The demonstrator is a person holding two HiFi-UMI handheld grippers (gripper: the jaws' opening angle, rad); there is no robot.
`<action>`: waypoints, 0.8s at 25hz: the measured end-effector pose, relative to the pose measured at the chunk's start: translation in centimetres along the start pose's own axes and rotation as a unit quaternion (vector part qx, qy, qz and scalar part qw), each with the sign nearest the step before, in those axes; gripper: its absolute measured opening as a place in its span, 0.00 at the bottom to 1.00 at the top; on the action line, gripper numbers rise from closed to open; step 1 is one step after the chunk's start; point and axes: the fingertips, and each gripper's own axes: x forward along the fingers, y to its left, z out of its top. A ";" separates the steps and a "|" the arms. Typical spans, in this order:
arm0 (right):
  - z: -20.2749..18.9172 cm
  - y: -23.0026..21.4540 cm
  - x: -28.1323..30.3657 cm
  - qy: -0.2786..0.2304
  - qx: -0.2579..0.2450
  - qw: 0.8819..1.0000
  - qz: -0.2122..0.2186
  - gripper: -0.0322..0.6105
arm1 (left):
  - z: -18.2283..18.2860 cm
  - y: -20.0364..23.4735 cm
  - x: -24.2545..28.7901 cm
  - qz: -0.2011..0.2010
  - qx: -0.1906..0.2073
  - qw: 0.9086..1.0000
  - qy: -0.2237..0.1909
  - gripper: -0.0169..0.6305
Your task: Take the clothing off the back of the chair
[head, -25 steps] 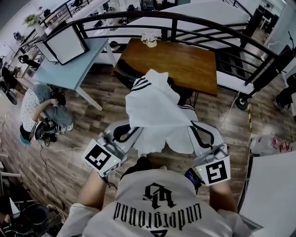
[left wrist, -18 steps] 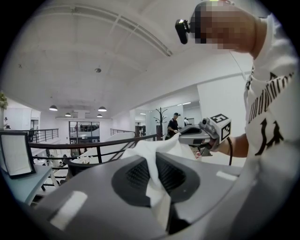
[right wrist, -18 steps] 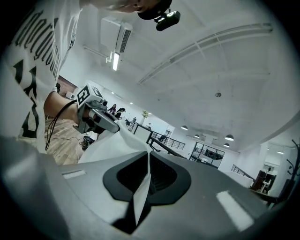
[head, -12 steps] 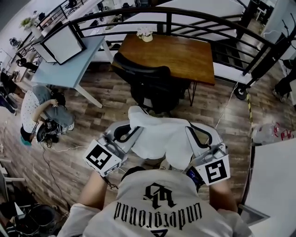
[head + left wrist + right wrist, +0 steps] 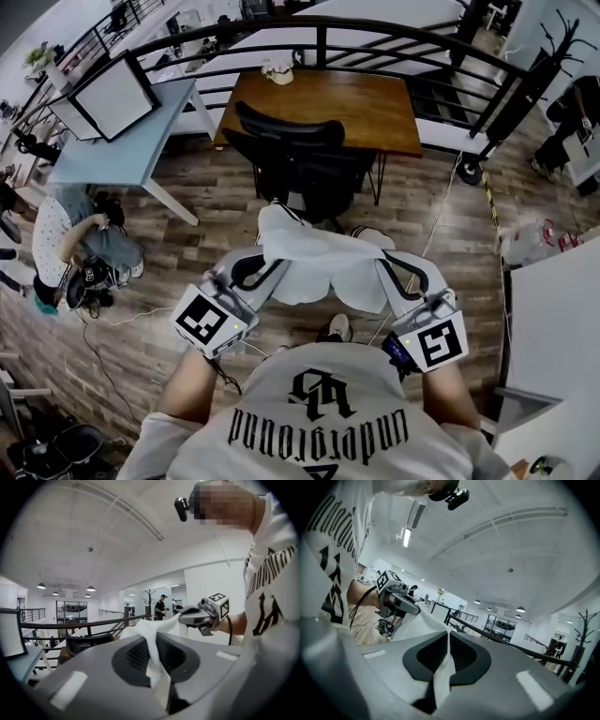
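The left gripper (image 5: 265,267) has its jaws pressed together on a fold of the white shirt (image 5: 323,264); its own view shows the cloth running up from between the pads. The shirt hangs spread between the two tools, in the air just in front of the person and above the wooden floor (image 5: 187,262). Beyond it stands the black chair (image 5: 292,155), apart from the cloth, its back bare. The right gripper (image 5: 392,272) likewise pinches the other edge of the shirt, with cloth caught tight between its closed pads.

By the look of it, the main step is done: the shirt is off the chair and carried by both tools. Only putting it somewhere seems left, though the task names no place.
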 end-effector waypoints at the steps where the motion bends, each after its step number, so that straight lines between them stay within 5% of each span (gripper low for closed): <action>1: 0.2 0.9 0.0 0.000 0.004 1.000 -0.001 0.08 | -0.1 -0.2 -0.9 -0.003 0.001 1.000 0.000 0.13; 20: 3.2 16.9 0.2 0.017 0.044 0.999 -0.012 0.08 | -3.7 -2.7 -16.5 -0.024 0.003 1.000 0.008 0.13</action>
